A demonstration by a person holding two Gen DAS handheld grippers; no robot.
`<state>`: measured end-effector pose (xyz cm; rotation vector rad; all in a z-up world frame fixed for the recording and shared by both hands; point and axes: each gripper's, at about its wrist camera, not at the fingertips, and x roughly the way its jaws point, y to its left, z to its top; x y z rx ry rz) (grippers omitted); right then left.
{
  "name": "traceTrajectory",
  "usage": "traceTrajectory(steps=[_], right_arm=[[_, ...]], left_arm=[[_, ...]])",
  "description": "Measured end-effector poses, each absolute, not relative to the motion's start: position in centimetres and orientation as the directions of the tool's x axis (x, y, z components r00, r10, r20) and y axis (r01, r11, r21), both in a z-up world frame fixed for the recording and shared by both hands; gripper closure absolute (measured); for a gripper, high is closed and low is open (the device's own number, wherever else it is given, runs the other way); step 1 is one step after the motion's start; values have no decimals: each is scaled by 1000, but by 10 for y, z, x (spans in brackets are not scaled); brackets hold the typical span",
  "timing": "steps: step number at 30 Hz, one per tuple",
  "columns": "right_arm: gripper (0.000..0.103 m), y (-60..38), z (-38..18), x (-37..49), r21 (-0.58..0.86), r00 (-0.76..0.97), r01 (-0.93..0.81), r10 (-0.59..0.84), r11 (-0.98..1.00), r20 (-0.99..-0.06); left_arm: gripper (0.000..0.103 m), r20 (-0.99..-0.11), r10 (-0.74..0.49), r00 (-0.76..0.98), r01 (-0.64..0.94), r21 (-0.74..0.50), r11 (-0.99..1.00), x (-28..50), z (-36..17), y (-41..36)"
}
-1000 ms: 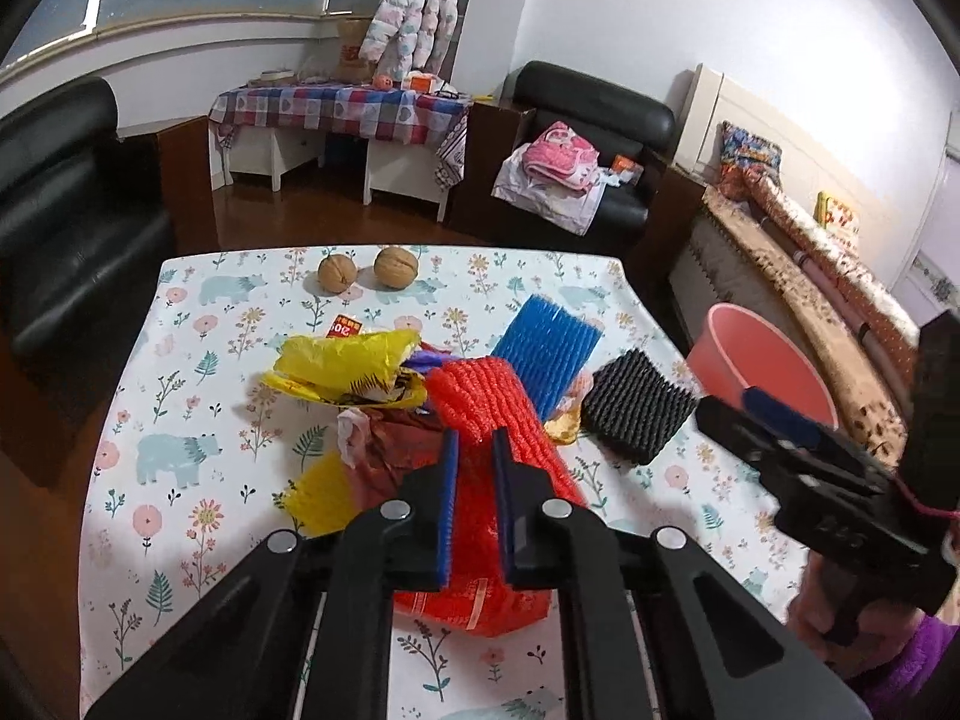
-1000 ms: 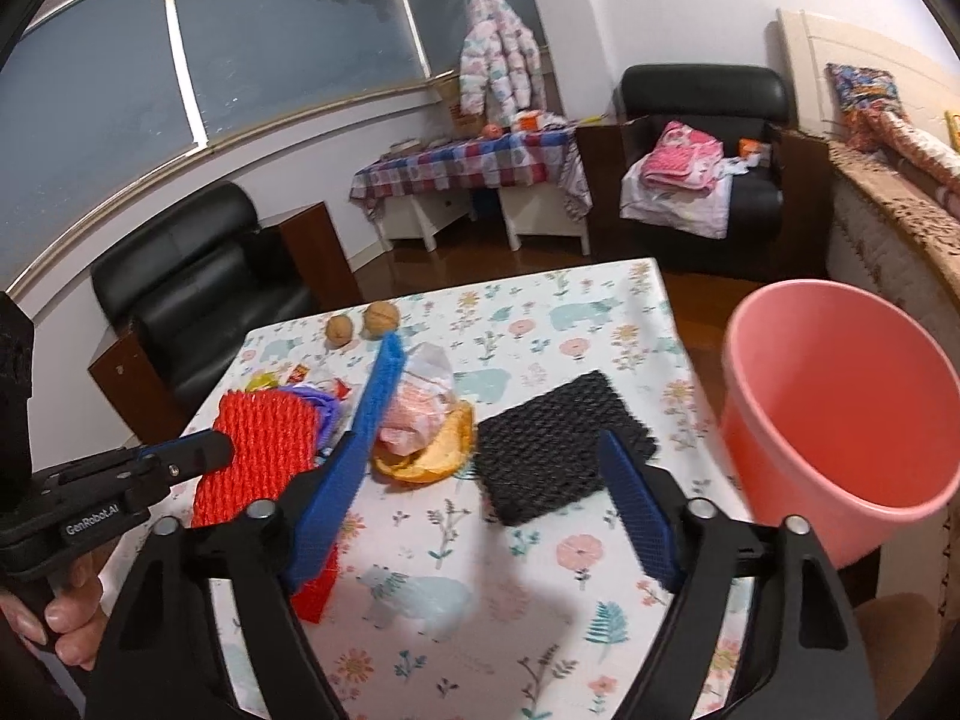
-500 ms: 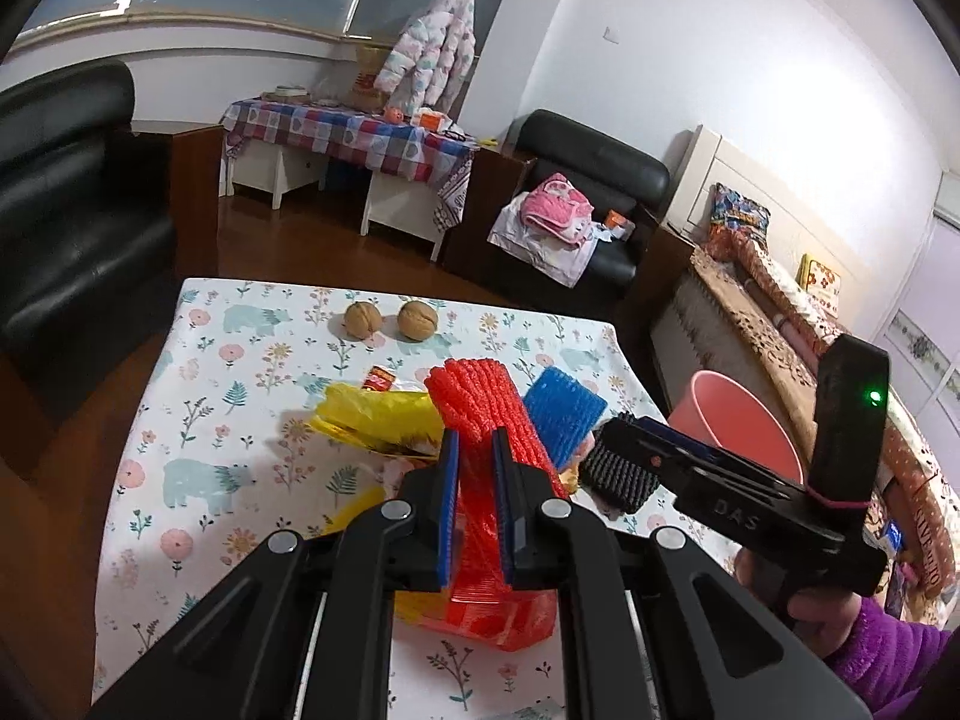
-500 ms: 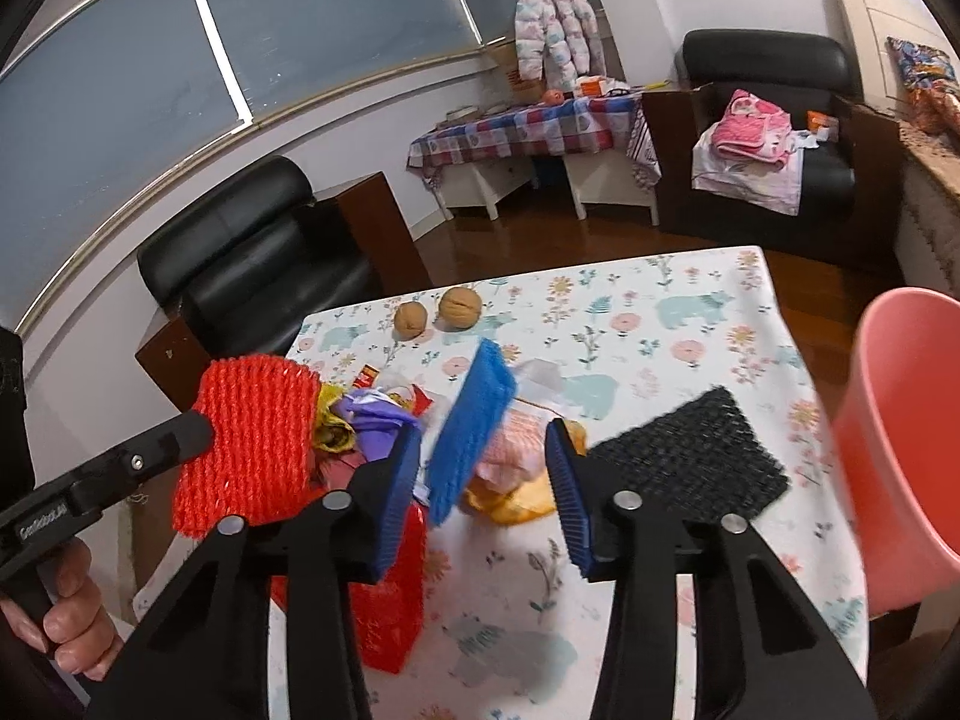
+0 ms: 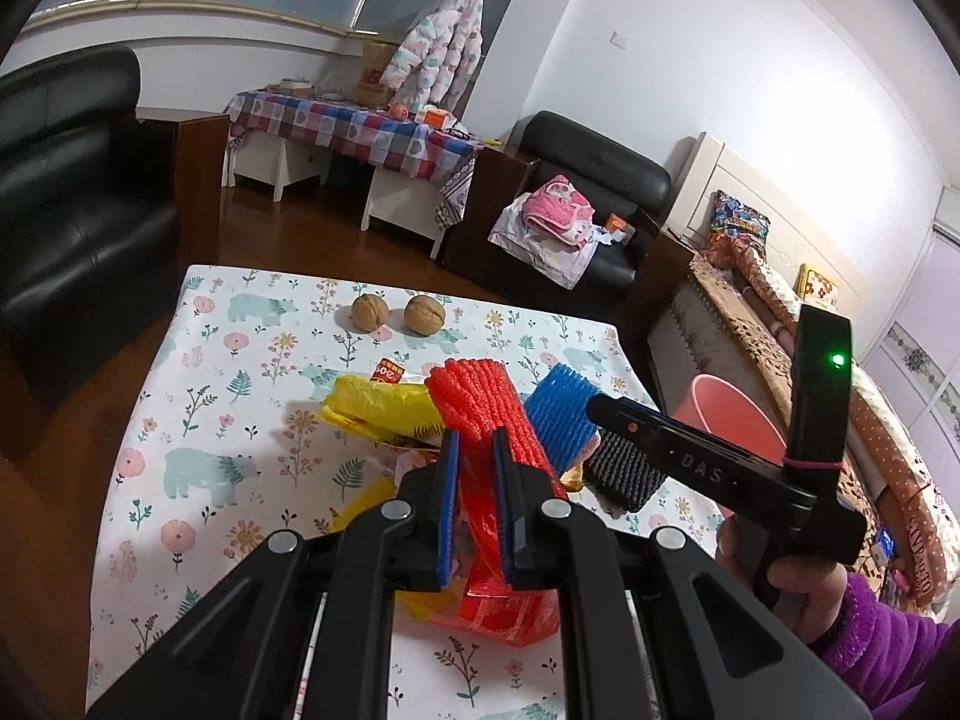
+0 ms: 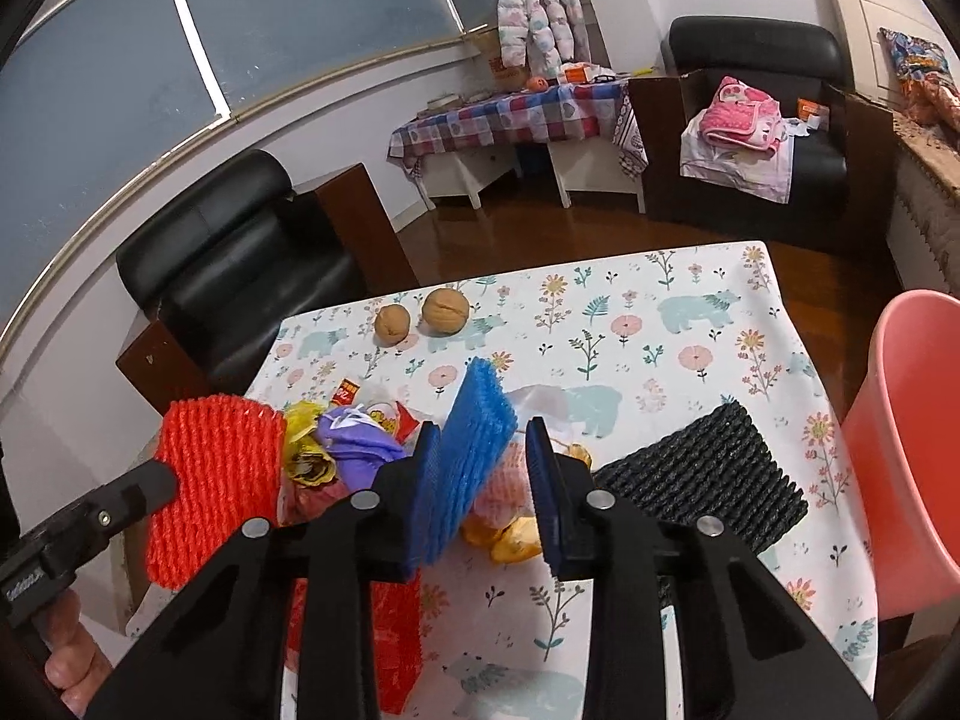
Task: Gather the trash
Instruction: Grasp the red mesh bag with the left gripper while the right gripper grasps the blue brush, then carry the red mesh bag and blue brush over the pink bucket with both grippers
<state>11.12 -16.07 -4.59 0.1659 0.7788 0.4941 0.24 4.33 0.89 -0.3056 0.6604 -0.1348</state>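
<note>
The left gripper (image 5: 475, 468) clamps the red net (image 5: 480, 402). The right gripper (image 6: 483, 468), jaws just closing, should pinch the blue net (image 6: 474, 438) firmly before lifting toward the pink bucket (image 6: 912, 450).

2 walnuts (image 6: 420, 315) lie at the surface's (image 6: 690, 324) far side. Nearer, wrappers (image 6: 336, 438) are piled left, a mesh pad (image 6: 708, 474) right. A bucket (image 6: 912, 420) stands beyond the right edge.

Red foam net (image 5: 480, 414) lifted, blue net (image 6: 465, 468) tilted
</note>
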Motion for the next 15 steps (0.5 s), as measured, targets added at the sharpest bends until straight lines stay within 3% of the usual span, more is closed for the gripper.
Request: traceTrajectory(steps=[3,15], right_arm=[[95,-160,-47,113,339,584,-373,503,863,-638],[96,-198,-6,84,375,673,-367,521,851,-525]], left_arm=[[93,-580,-215,786,28,-314,949,2,9,43],[93,-551,-214,806,48,-299,953,1,27,30]])
